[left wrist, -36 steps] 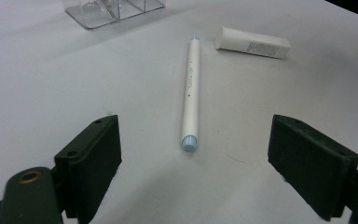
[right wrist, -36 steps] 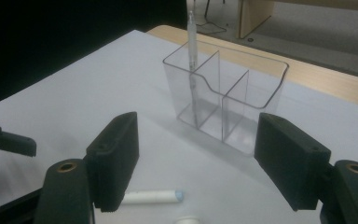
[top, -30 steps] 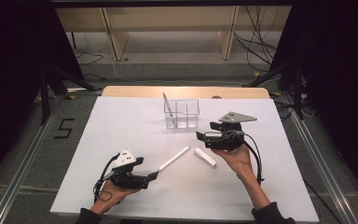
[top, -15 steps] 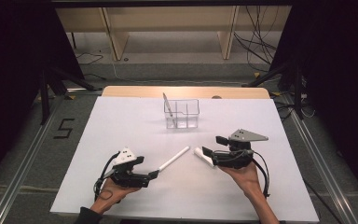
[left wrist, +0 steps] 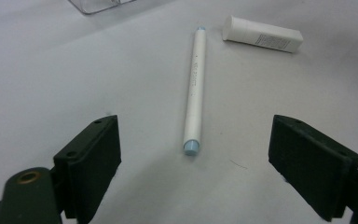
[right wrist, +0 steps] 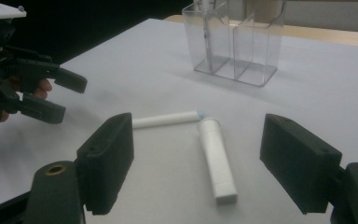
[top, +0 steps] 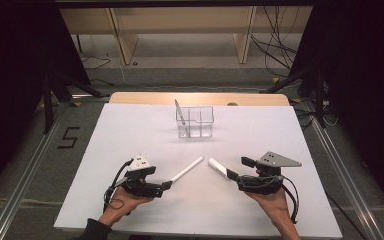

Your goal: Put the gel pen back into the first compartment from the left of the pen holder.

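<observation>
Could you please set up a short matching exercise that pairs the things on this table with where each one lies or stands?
Things:
1. long white pen
2. short white tube
3. clear organiser
4. thin white stick

Places:
A. at the far middle of the table
B. lying in front of the open right tool
C. standing tilted in the organiser's left compartment
D. lying in front of the open left tool

Pairs: 1-D, 2-B, 3-A, 4-C
</observation>
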A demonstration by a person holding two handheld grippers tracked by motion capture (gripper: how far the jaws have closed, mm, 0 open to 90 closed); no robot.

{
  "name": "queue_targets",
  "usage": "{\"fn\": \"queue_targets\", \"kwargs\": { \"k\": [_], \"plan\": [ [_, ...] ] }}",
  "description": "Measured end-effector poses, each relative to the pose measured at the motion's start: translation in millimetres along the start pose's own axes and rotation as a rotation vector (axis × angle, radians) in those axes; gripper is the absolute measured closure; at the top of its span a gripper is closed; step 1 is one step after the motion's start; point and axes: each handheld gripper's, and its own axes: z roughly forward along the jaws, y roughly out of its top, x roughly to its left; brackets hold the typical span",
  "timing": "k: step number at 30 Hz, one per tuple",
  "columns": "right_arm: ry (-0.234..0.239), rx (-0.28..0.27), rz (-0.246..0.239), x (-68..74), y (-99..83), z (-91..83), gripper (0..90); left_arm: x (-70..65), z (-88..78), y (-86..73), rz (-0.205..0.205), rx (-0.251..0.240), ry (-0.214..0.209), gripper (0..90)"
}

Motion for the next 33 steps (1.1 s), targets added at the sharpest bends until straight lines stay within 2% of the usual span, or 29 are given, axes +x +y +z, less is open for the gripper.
{"fn": "queue_targets", "kwargs": {
  "k": [6, 24, 33],
  "plan": [
    [0.002, 0.008, 0.011, -0.2, -8.9, -2.3, 26.6, -2.2, 4.6, 6.1, 0.015, 0.035, 0.004, 16.6],
    [0.003, 0.028, -0.004, 9.3, -24.5, -4.5, 24.8, -1.9, 15.1, 17.2, 0.022, 0.109, 0.014, 17.2],
    [0.007, 0.028, -0.012, 14.3, -29.1, -8.8, 24.2, -4.2, 23.5, 22.1, 0.036, 0.165, 0.022, 17.4]
  ]
}}
